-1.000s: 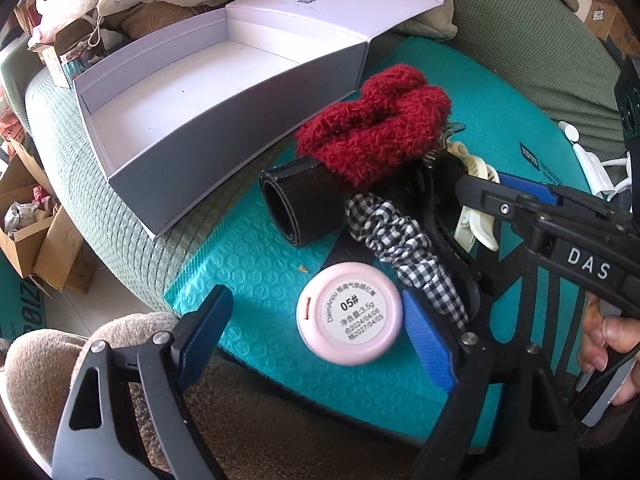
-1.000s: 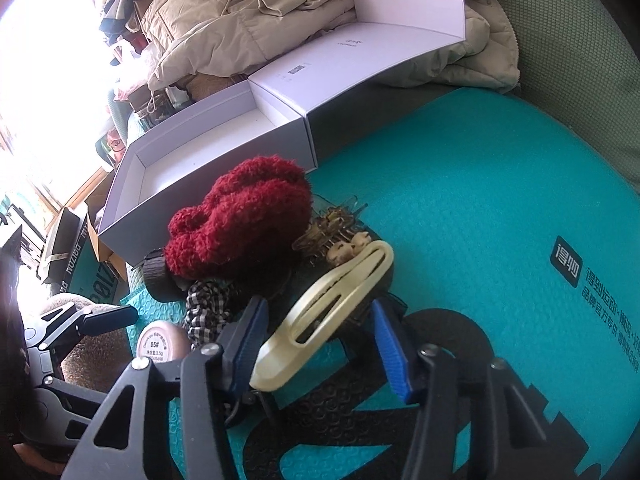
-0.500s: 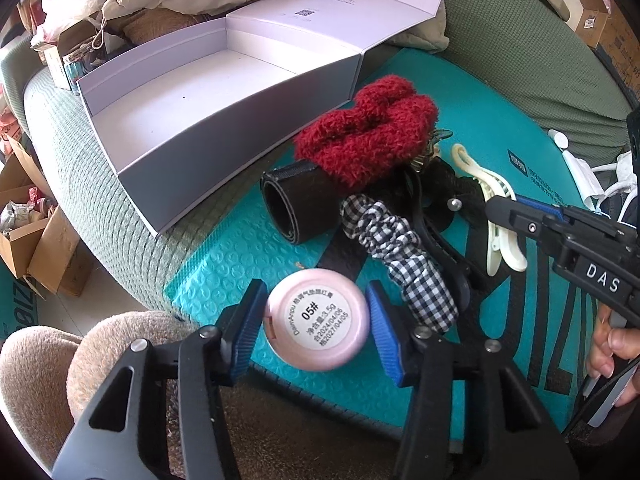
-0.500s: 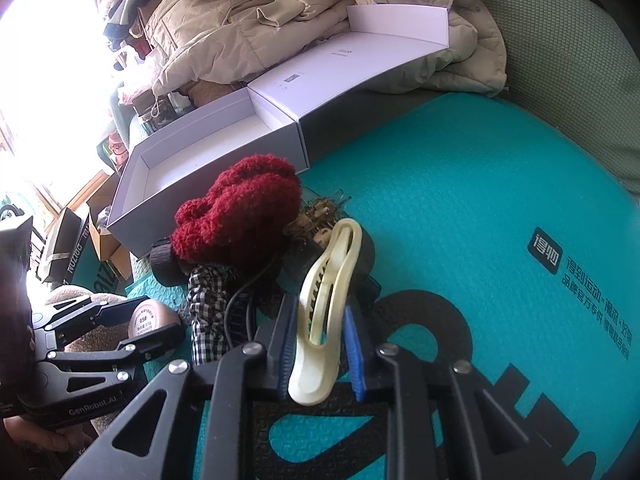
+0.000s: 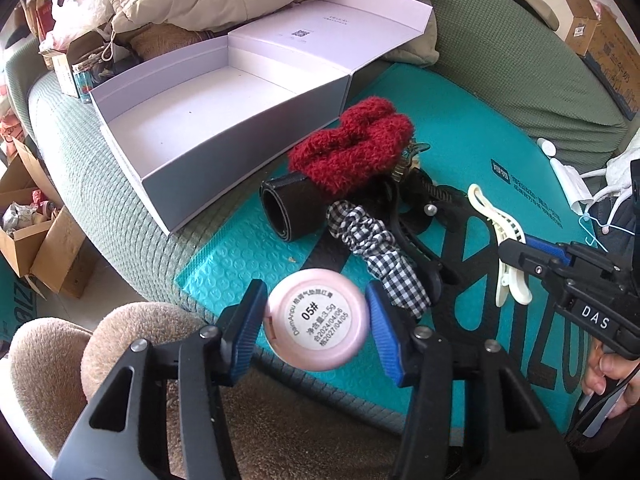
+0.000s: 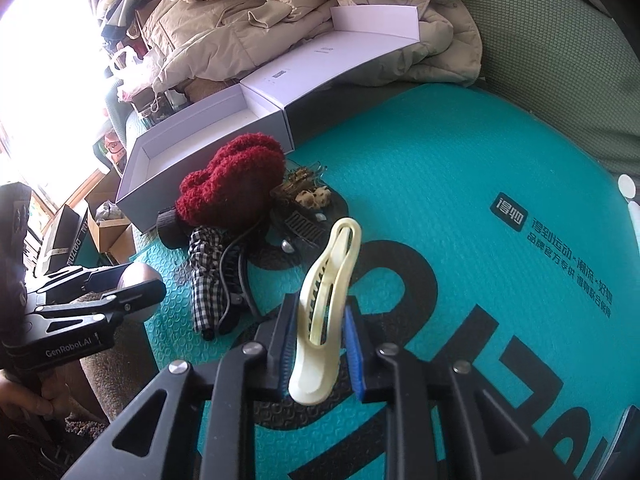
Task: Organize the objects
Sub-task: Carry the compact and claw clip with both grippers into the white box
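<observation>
while left gripper (image 5: 316,320) clamps pink compact (image 5: 316,318), right gripper (image 6: 320,344) pinches cream clip (image 6: 326,308).

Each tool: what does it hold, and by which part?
The left tool holds the pink compact by its round sides; the right tool holds the cream hair clip at its lower half.

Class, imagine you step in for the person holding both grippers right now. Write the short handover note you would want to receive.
Left gripper: shut on the pink round compact, label facing the camera, lifted off the teal mat.
Right gripper: shut on the cream hair clip.
Open white box: nothing in it.
On the mat beside the box: red fuzzy scrunchie, black roll, checked scrunchie, black claw clip.
Done: two items picked up.
Left: probably put both in the box, then the pile.
</observation>
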